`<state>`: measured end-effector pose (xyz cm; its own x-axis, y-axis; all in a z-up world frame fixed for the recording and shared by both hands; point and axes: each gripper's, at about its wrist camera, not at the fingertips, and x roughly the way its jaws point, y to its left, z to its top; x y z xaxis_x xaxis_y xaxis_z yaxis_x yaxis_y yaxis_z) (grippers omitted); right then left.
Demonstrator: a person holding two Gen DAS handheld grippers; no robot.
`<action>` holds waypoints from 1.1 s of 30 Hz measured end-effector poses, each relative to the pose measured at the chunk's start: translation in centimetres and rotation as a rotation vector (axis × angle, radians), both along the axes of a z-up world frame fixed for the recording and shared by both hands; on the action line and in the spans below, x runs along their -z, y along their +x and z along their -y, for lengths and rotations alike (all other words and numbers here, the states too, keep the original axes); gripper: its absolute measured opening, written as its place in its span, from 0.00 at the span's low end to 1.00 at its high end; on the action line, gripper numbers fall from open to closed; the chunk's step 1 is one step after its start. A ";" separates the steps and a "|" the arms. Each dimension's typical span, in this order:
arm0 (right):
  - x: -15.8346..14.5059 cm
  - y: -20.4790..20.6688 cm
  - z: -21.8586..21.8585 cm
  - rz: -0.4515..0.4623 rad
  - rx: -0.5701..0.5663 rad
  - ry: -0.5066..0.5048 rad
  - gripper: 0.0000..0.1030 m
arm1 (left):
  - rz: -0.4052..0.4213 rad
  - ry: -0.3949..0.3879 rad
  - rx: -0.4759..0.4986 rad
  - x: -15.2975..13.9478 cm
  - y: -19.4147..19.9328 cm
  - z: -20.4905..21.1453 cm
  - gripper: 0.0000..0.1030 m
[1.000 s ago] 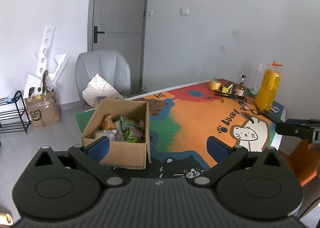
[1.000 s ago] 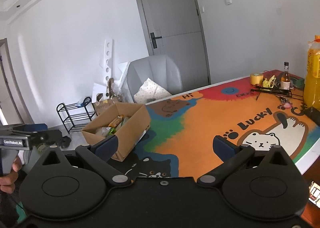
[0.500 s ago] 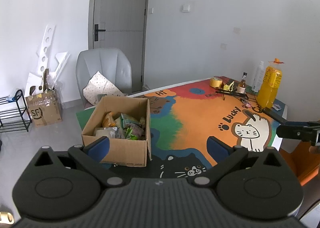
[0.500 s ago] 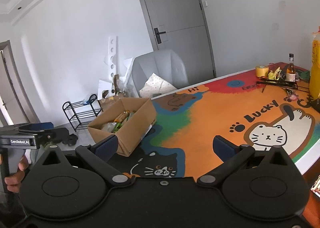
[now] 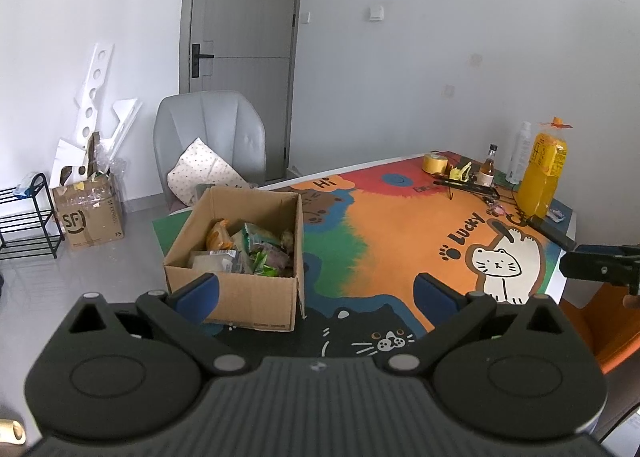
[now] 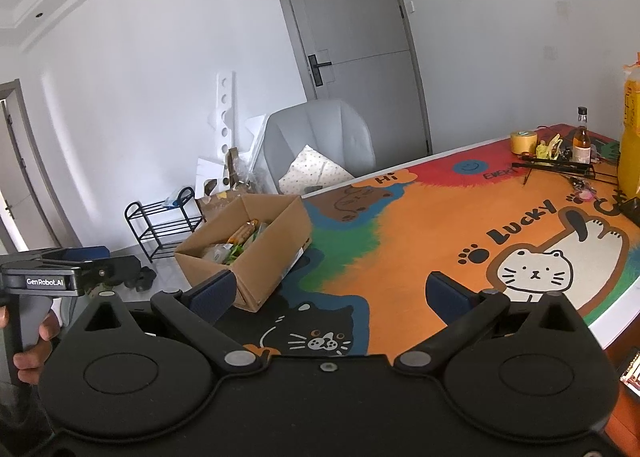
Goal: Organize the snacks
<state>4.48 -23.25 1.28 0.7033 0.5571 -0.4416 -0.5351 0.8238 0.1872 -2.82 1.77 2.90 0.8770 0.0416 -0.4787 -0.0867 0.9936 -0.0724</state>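
An open cardboard box holding several snack packets sits on the near left corner of the colourful cat-print table mat. It also shows in the right wrist view. My left gripper is open and empty, held above the table's near edge, just in front of the box. My right gripper is open and empty, to the right of the box. Each gripper shows at the edge of the other's view.
At the far right stand a big orange juice bottle, a small brown bottle, a yellow tape roll and a black stand. A grey chair with a cushion stands behind the box. A floor box and black rack lie left.
Both grippers have pulled back and risen a little, so the box and table look smaller and lower. Both stay open and empty.
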 end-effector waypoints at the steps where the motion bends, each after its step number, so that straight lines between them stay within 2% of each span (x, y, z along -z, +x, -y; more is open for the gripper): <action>1: 0.0 0.0 0.0 0.000 0.001 0.000 1.00 | 0.000 0.000 0.001 0.0 0.0 0.0 1.00; 33: 0.3 0.4 -0.2 -0.008 0.002 -0.005 1.00 | 0.000 0.000 -0.002 0.1 -0.1 -0.2 1.00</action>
<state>4.87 -23.09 0.96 0.7007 0.5534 -0.4502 -0.5318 0.8259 0.1874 -2.92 1.95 2.78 0.8767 0.0432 -0.4791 -0.0884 0.9935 -0.0721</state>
